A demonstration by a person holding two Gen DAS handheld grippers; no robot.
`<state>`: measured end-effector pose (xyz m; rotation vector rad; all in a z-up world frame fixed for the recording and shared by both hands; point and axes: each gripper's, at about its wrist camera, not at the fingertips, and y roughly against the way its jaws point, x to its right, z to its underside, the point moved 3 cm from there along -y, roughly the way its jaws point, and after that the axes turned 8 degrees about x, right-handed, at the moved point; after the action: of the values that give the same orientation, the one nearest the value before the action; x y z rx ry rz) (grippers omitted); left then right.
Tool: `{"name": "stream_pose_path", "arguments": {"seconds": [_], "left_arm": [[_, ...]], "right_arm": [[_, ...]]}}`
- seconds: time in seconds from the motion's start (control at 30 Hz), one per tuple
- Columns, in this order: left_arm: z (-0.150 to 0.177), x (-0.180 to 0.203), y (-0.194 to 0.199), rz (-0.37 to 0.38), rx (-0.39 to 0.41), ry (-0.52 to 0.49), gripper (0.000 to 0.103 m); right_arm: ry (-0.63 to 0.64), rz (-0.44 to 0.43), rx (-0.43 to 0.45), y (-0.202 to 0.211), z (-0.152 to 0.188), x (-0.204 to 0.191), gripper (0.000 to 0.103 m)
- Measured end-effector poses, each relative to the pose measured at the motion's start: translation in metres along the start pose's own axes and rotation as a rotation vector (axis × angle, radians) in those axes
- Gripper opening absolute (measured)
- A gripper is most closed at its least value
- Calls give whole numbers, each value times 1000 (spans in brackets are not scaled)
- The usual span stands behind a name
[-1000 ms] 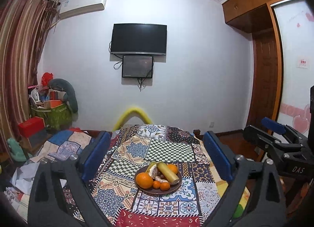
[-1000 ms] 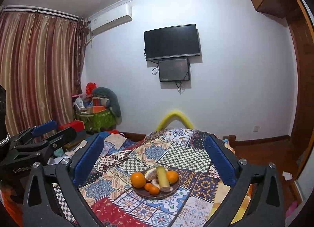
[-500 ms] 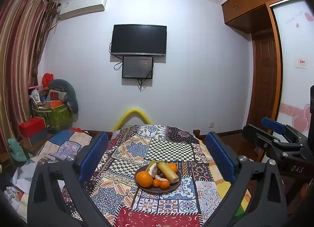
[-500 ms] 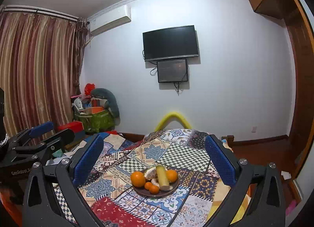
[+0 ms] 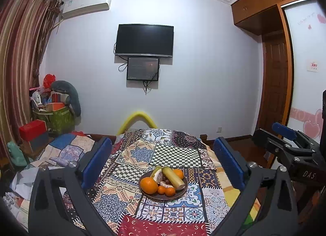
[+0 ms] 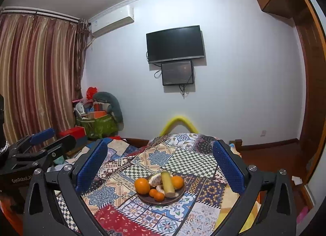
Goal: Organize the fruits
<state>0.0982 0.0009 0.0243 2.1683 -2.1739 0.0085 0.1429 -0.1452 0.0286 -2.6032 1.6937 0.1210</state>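
Observation:
A dark round plate (image 5: pixel 161 196) sits on a patchwork-cloth table (image 5: pixel 142 154). It holds a large orange (image 5: pixel 148 185), a yellow-green cylindrical fruit (image 5: pixel 173 177), another orange (image 5: pixel 178 173), small tangerines (image 5: pixel 167 190) and a peeled citrus piece (image 5: pixel 158 176). My left gripper (image 5: pixel 163 160) is open and empty, held above and short of the plate. My right gripper (image 6: pixel 161 161) is open and empty, likewise short of the plate (image 6: pixel 161 200). The right gripper also shows at the right edge of the left wrist view (image 5: pixel 289 146); the left gripper shows at the left edge of the right wrist view (image 6: pixel 40 146).
A yellow curved chair back (image 5: pixel 140 117) stands at the table's far end. A cluttered green bin (image 5: pixel 55 113) and a red box (image 5: pixel 32 130) stand by the curtain at left. A second patchwork surface (image 5: pixel 61 150) lies left of the table. A wooden door (image 5: pixel 275 85) is at right.
Both grippers have shifted slightly; the plate now sits a little lower and nearer centre between the left fingers. Nothing was grasped or released.

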Motion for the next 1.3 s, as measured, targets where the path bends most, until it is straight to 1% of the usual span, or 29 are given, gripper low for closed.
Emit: {"name": "stream_pose_path", "arguments": {"seconds": [0.73,0.97,1.3], "left_arm": [[2,1,-4,18,-12,2,102],[1,2,-6,29,-26,-2,102],[2,4,-5,35,-21,-11,102]], "right_arm": [[3,0,2,0,-3,-1,103],[3,1,2,0,-4,0,103],[8,1,-8,-3,-4,1,103]]}}
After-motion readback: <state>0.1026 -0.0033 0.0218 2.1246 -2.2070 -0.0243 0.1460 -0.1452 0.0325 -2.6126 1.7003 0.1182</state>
